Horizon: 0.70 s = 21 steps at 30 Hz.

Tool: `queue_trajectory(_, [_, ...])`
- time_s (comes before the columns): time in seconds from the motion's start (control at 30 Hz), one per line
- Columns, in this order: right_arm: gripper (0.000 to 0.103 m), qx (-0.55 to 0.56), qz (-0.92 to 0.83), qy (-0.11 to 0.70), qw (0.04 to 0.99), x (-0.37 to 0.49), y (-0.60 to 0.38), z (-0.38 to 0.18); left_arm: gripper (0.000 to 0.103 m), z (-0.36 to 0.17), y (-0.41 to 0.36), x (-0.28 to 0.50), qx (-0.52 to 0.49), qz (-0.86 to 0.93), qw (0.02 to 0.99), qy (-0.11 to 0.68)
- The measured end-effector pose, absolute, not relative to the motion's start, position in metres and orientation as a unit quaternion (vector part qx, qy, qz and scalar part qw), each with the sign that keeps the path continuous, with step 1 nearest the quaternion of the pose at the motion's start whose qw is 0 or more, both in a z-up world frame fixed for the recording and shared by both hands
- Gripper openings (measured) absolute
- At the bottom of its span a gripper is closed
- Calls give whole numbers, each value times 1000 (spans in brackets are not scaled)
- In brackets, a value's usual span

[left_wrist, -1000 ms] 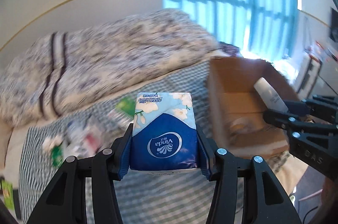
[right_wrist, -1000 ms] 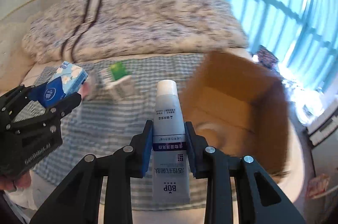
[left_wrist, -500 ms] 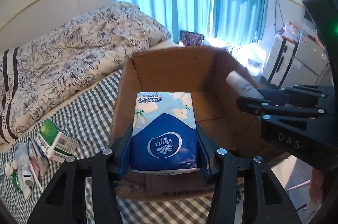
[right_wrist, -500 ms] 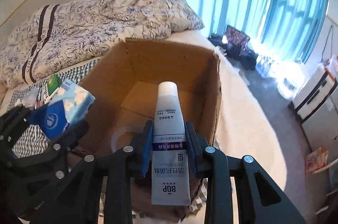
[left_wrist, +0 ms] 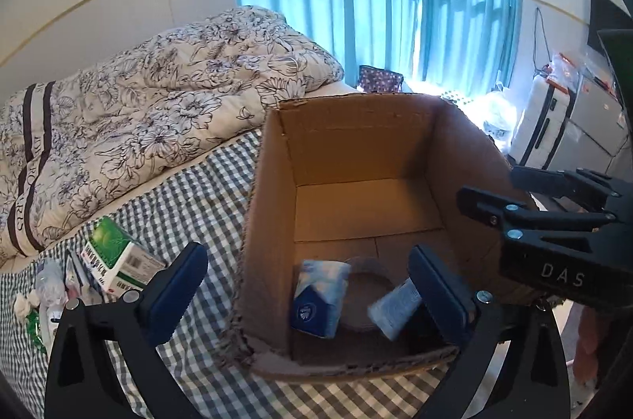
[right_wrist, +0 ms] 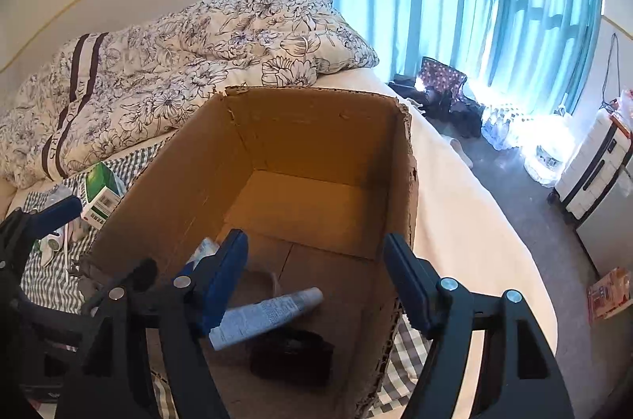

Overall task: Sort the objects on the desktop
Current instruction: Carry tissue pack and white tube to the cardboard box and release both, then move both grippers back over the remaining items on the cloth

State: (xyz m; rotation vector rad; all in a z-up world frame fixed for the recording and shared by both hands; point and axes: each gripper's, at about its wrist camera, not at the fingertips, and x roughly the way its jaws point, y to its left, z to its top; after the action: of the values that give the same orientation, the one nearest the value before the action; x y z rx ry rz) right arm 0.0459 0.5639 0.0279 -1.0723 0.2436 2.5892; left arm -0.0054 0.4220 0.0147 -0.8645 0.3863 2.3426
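An open cardboard box (left_wrist: 273,181) (right_wrist: 407,158) stands on the checked bedsheet. A blue tissue pack (left_wrist: 318,296) and a white tube (left_wrist: 395,304) (right_wrist: 265,316) are inside it, blurred, near the box floor. My left gripper (left_wrist: 312,284) is open and empty above the box's near edge. My right gripper (right_wrist: 316,280) is open and empty over the box; it shows at the right in the left wrist view (left_wrist: 498,197). A dark object (right_wrist: 292,359) lies on the box floor.
A green and white carton (left_wrist: 118,260) (right_wrist: 99,193) and several small items (left_wrist: 43,296) lie on the sheet left of the box. A flowered duvet (left_wrist: 158,94) is piled behind. A suitcase (right_wrist: 593,173) and bags stand on the floor by the blue curtains.
Both grippers have opened over the box. The tissue pack left the left gripper and the tube left the right gripper; both are now down inside the box.
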Motion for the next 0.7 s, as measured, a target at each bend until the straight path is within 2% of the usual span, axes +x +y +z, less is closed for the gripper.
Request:
queue_trajectory(0.33, [71,-362,915,81,157,69,532,58,103,53,358,10,-316,905,251,138])
queue_trajectory(0.7, [71,-325,936,54,123,100,426,116,103,121,218,39,-283,935,180,118])
